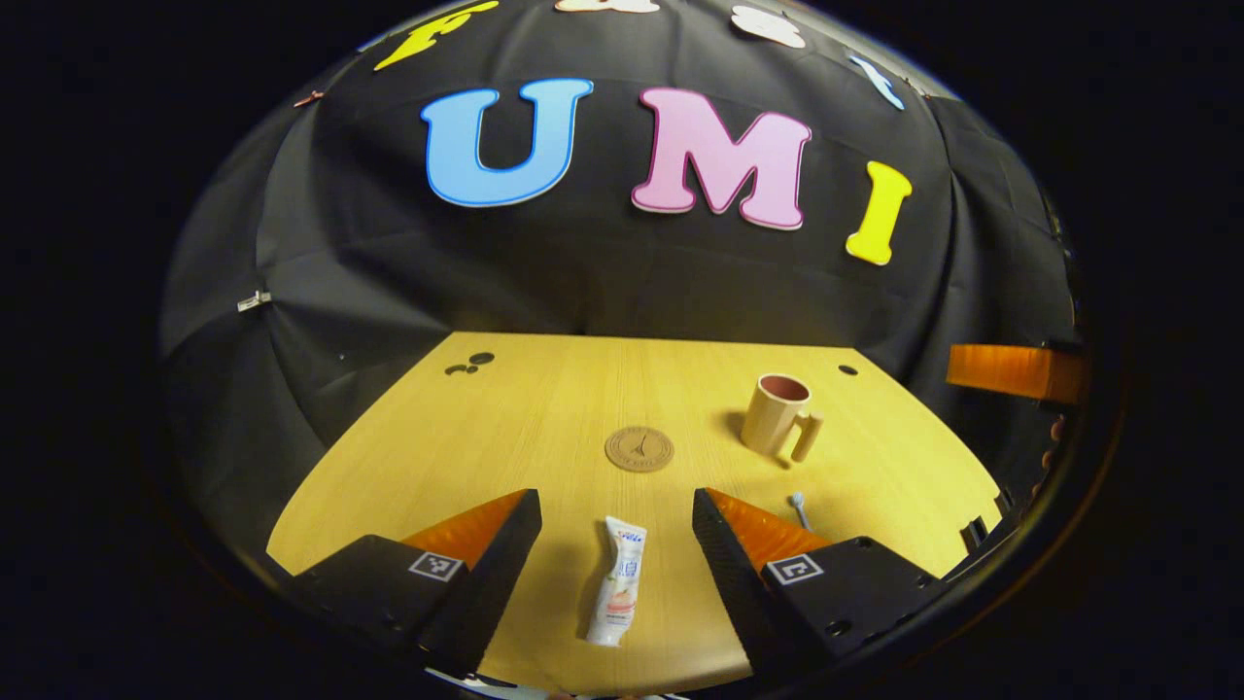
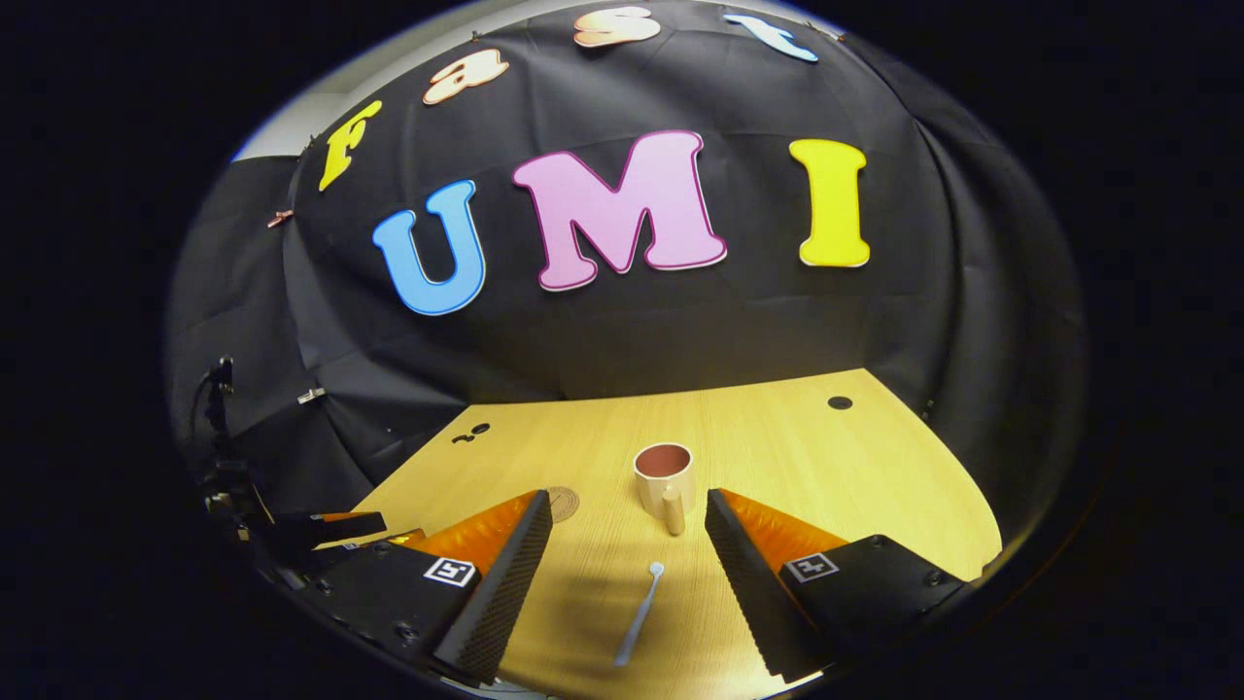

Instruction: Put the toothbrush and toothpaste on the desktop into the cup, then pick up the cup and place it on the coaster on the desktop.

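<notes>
- Left gripper (image 1: 614, 544): mine, jaws spread wide, nothing between them but air. It hangs above the near edge of the desktop (image 1: 525, 408), lined up over the toothpaste.
- Right gripper (image 2: 627, 554): mine, jaws likewise wide apart and empty, lined up over the toothbrush.
- Toothpaste (image 1: 616, 594): one white tube, lying flat on the desktop, cap end toward me, framed between my left fingers but not touched by them. Not yet picked up.
- Toothbrush (image 2: 639, 614): one pale brush, lying flat, head pointing toward the cup, between my right fingers and untouched. In the left gripper view its head (image 1: 799, 506) peeps out beside my right-hand finger.
- Cup (image 2: 665, 476): one beige mug with a dark reddish inside, upright, handle toward me in the right gripper view. As far as I can see into it, nothing is inside. It stands on bare wood, near the coaster but apart from it.
- Coaster (image 1: 639, 449): one round brown disc, flat on the desktop, nothing on it, to the left of the cup in both views.
- Progress, as I judge it: nothing completed. Both items remain to go into the cup, and the cup remains to be moved onto the coaster.
- Writing: the tube carries blue and pinkish printing, too small to read. The coaster bears a dark tower-like emblem with a ring around it; any lettering is illegible. Each gripper carries square black-and-white marker tags.
</notes>
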Tool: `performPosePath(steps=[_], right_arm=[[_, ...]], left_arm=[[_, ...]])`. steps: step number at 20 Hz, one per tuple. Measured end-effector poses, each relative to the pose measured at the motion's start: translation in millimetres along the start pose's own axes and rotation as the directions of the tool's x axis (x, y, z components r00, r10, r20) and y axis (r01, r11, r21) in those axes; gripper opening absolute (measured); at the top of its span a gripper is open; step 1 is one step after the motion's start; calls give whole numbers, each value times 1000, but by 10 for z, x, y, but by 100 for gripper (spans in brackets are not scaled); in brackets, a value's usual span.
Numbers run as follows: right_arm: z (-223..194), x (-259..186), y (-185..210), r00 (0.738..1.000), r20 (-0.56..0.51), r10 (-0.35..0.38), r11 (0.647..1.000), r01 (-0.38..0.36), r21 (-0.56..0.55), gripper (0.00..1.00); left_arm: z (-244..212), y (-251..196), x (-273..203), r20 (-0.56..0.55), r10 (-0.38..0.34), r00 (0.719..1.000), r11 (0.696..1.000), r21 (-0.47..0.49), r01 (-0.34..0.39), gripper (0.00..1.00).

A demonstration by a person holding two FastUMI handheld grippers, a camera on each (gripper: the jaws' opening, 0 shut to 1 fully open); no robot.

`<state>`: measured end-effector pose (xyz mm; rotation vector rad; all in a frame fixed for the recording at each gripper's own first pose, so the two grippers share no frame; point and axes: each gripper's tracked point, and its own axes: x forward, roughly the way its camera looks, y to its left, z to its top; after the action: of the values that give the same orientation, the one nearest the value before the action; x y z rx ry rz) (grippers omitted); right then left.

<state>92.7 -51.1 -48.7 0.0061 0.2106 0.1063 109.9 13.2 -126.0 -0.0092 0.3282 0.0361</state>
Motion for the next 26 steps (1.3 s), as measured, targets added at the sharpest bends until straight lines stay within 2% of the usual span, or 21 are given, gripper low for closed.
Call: performPosePath(steps=[5,11,15,17,18,21,23,24,25,26], right_arm=[[-129,257,-233,997,-72,16,1000,-17,-8,98],[-334,456,-310,986,-146,75,997,-77,-8,98],[-448,507,-377,981,-175,86,996,-87,1,98],[-513,522,-435,979,-188,83,997,-81,16,98],[-542,524,-454,977,-197,81,997,-77,25,98],[-632,517,-499,973,-217,73,997,-63,51,98],[-682,501,-501,972,-226,67,997,-55,56,98],[-711,496,-508,971,-232,62,997,-50,57,98],[-750,494,-503,969,-239,61,997,-48,60,98],[-800,487,-495,966,-251,62,997,-47,67,98]], left_arm=[[-474,7,253,-124,24,992,999,-21,-26,98],[-996,-25,533,-262,50,964,999,25,-45,98],[-1203,-57,674,-333,44,942,999,39,-33,97],[-1319,-136,701,-381,7,925,1000,11,-3,96],[-1381,-128,706,-399,19,917,1000,12,-15,90],[-1343,-127,730,-390,19,920,998,60,5,79],[-1346,-80,729,-407,12,913,998,67,17,75],[-1337,-51,732,-411,14,911,997,69,16,65],[-1336,-28,746,-427,16,904,997,70,15,67],[-1345,-41,734,-443,17,896,997,73,17,48]])
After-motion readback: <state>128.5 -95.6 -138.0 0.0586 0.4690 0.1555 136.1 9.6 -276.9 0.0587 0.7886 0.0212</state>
